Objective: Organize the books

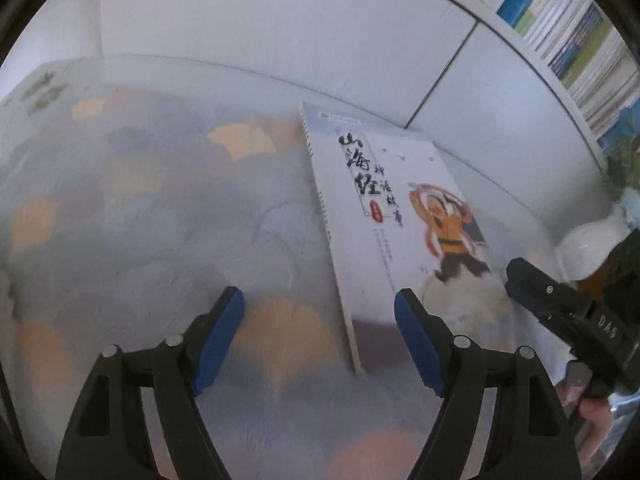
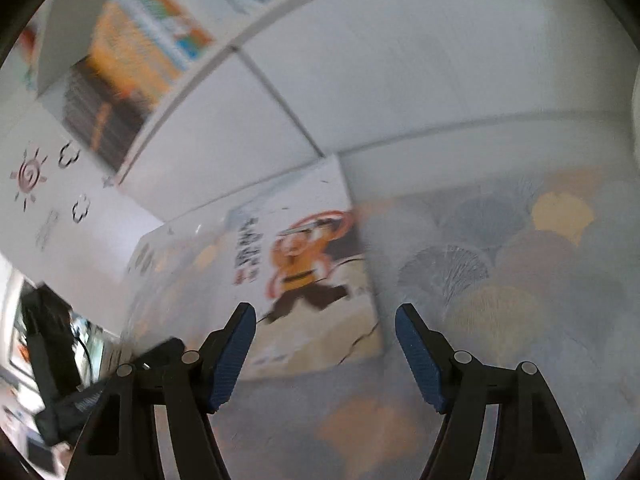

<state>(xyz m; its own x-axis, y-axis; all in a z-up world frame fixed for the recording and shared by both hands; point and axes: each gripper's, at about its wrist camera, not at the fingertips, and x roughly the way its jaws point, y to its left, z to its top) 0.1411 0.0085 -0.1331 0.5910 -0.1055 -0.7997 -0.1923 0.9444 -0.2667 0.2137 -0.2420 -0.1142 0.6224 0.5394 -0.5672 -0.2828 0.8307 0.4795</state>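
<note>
A white spiral-bound book [image 1: 400, 208] with black brush lettering and an orange-clad running figure on its cover lies flat on the patterned tablecloth [image 1: 140, 200]. My left gripper [image 1: 320, 300] hovers open over the book's near left corner, and its pads press on nothing. The black right gripper comes in at the book's right edge, with one of its fingers [image 1: 536, 292] showing. In the right wrist view the same book [image 2: 304, 264] lies ahead, blurred. My right gripper [image 2: 326, 316] stands open above the book's near edge with nothing gripped.
White cabinet doors [image 1: 280, 32] stand behind the table. Above them a shelf holds a row of upright books [image 1: 568, 32], seen also as blurred shelf books [image 2: 140, 60]. A white rounded object [image 1: 588, 252] sits at the right. A dark device [image 2: 52, 340] shows at lower left.
</note>
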